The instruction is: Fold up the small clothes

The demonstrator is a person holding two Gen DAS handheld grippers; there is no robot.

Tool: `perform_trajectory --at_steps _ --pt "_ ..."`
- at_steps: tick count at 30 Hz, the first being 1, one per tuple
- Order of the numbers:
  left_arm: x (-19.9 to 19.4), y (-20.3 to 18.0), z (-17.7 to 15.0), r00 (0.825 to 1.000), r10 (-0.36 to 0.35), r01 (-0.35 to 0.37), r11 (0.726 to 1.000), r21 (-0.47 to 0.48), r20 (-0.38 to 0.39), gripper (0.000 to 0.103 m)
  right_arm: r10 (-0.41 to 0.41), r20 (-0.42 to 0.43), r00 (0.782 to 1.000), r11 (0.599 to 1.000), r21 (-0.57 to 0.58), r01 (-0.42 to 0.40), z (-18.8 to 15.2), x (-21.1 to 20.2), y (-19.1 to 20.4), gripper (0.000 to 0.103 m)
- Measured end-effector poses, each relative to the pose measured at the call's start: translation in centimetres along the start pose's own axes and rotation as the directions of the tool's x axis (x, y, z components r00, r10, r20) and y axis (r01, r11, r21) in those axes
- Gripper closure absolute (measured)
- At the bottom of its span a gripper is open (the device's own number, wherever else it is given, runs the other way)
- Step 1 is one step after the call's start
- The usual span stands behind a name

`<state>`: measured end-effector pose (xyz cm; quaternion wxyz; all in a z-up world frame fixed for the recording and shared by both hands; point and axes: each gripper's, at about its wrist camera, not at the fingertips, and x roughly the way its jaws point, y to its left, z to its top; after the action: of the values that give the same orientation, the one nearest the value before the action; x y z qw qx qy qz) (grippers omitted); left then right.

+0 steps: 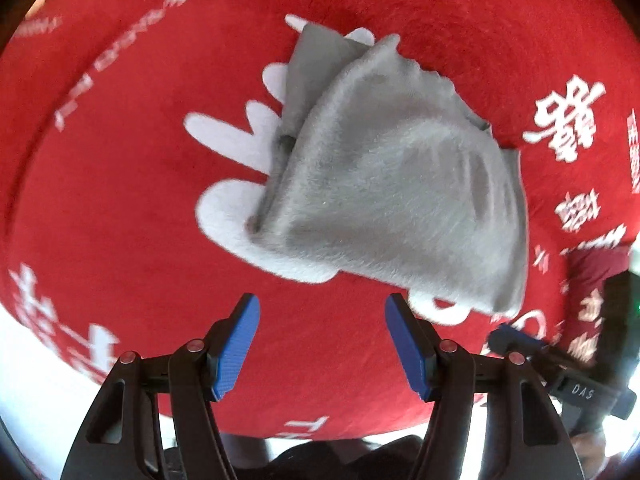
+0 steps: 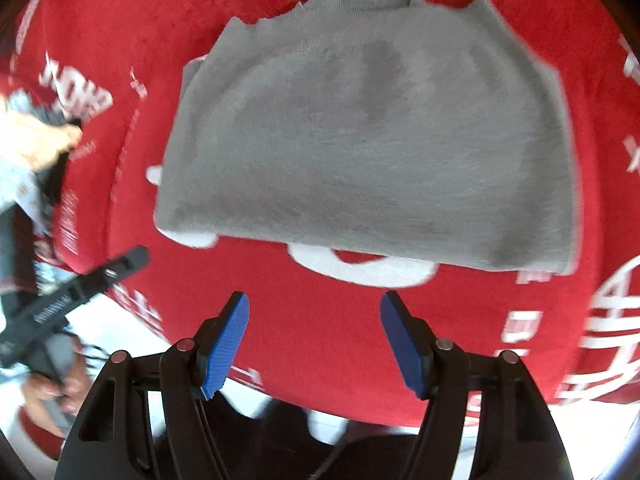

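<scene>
Blurring grey garment hiding white print; both tongs spread, empty.

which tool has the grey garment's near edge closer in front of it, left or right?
The right tool: the grey garment lies straight ahead of it. From the left tool, the garment sits off to its right.

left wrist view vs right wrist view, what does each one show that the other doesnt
Only the left wrist view shows the grey garment's folded flap sticking out at its far left corner, and the right gripper at the right edge.

Only the right wrist view shows the garment's ribbed hem along its far edge, a hand at the left, and the left gripper seen from the side.

Both show the garment lying on the red cloth with white print, and open blue-padded jaws holding nothing.
</scene>
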<state>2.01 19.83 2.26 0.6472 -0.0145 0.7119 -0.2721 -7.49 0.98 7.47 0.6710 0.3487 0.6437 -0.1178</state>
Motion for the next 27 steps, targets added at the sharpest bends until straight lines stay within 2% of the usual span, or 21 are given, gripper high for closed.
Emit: perform_trajectory --at_steps 2,4,7,12,18,21,22,24,25,26,27 --pt "0.9 0.4 0.4 1.0 -0.017 0.017 0.999 -0.029 0.006 0.037 0.094 0.006 0.996 0.994 0.054 -0.094 0.6 1.0 -0.6 0.031" --pt "1.6 0.8 0.7 0.999 -0.033 0.033 0.998 -0.056 0.015 0.037 0.187 0.018 0.982 0.976 0.113 -0.188 1.1 2.3 -1.3 0.031" --pt "2.4 1.1 1.0 0.999 -0.045 0.046 0.996 -0.079 0.013 0.037 0.263 0.027 0.964 0.947 0.186 -0.264 1.6 4.2 -1.9 0.031" --pt "3.1 1.4 2.3 0.999 0.026 -0.025 0.999 -0.037 0.033 0.037 0.287 0.007 0.958 0.938 0.201 -0.282 1.7 6.4 -1.6 0.031" --pt "3.8 1.6 4.1 0.998 -0.008 0.007 1.0 0.019 0.06 0.037 0.328 0.017 0.944 0.917 0.232 -0.323 1.2 7.6 -1.9 0.031" --pt "4.6 1.5 4.5 0.999 0.011 -0.013 0.998 0.062 0.038 0.054 0.389 0.053 0.92 0.879 0.279 -0.387 1.3 8.2 -2.6 0.031" --pt "4.6 1.5 4.6 0.999 0.019 -0.021 0.997 0.076 0.035 0.064 0.411 0.07 0.909 0.862 0.294 -0.413 1.4 8.4 -2.7 0.031" --pt "4.6 1.6 4.7 1.0 0.01 -0.012 0.995 0.1 0.022 0.077 0.447 0.099 0.889 0.832 0.319 -0.454 1.6 8.8 -2.9 0.031" --pt "4.5 1.8 4.7 1.0 0.006 -0.008 0.995 0.104 0.021 0.08 0.465 0.115 0.878 0.811 0.341 -0.474 1.8 9.1 -3.1 0.031" --pt "4.3 2.0 4.7 1.0 0.002 -0.004 0.994 0.11 0.023 0.083 0.48 0.128 0.868 0.791 0.365 -0.492 1.9 9.4 -3.2 0.036" --pt "4.2 2.2 4.6 1.0 0.008 -0.01 0.993 0.118 0.024 0.083 0.492 0.14 0.859 0.774 0.381 -0.505 1.9 9.5 -3.4 0.05"
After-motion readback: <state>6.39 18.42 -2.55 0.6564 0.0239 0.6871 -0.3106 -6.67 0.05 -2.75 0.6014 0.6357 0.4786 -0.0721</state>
